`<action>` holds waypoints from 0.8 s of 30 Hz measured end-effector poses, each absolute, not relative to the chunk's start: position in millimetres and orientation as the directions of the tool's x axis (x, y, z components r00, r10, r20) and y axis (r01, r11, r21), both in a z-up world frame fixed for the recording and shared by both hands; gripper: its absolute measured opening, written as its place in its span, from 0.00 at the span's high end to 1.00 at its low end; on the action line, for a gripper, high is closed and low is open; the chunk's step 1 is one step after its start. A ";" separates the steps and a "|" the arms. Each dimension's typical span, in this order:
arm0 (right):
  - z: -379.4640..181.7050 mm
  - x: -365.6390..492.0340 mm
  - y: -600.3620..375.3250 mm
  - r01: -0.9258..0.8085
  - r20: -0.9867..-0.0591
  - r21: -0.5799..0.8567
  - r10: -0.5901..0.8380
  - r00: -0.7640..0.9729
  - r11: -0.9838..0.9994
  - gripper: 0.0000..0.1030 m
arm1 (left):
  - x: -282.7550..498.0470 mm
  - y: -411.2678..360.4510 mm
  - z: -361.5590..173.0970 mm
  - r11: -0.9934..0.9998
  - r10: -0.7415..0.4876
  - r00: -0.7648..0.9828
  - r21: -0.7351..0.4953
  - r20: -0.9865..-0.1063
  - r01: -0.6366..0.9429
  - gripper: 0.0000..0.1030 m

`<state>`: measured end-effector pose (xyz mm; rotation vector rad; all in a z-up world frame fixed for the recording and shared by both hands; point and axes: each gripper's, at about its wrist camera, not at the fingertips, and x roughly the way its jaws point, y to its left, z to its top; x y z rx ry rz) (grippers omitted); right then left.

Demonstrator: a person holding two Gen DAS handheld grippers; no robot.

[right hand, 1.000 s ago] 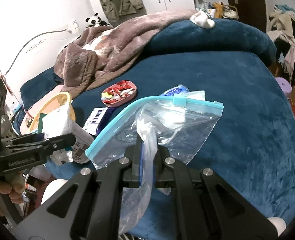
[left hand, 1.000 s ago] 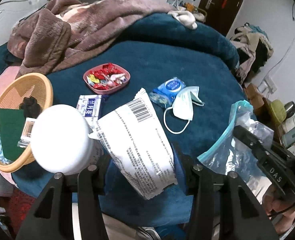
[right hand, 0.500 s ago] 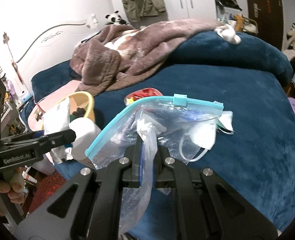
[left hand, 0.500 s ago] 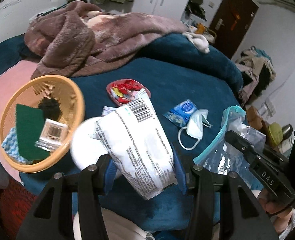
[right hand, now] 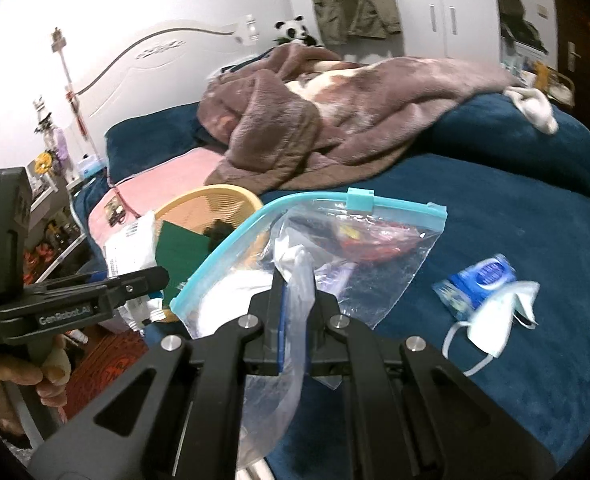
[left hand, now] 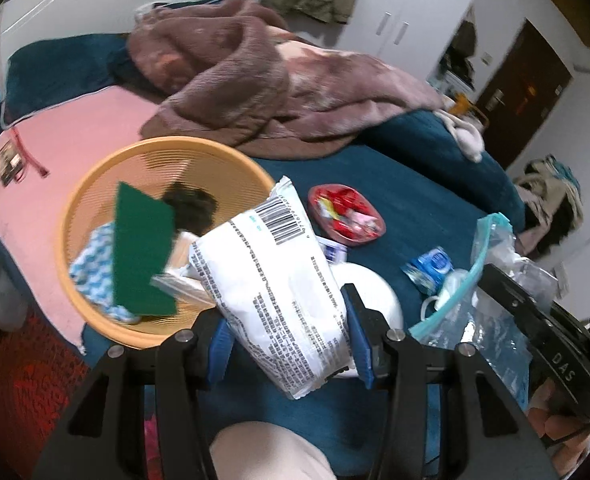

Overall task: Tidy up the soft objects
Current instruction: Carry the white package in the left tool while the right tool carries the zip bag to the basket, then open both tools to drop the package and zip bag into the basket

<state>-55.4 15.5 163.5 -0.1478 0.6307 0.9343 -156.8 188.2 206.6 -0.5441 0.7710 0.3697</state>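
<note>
My left gripper is shut on a white soft packet with a barcode, held up beside the orange basket. A green pad, a blue-white cloth and a dark lump lie in the basket. My right gripper is shut on a clear zip bag with a teal slider, hanging open above the blue bed. That bag also shows at the right of the left wrist view. A white face mask and a blue pouch lie on the bed.
A red tray of sweets and a white round lid sit on the blue bedspread. A brown blanket is heaped behind the basket, and a pink sheet lies left of it. A hand holds the left gripper.
Both grippers have swung left with their loads. The white packet now hangs next to the orange basket, which has come toward the middle of the left wrist view. The zip bag followed.
</note>
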 end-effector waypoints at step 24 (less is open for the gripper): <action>149.7 -43.2 177.6 -0.854 -0.692 0.249 0.701 0.173 0.457 0.91 | -157.6 326.9 156.1 0.675 0.115 0.616 -0.394 -0.779 -0.624 0.50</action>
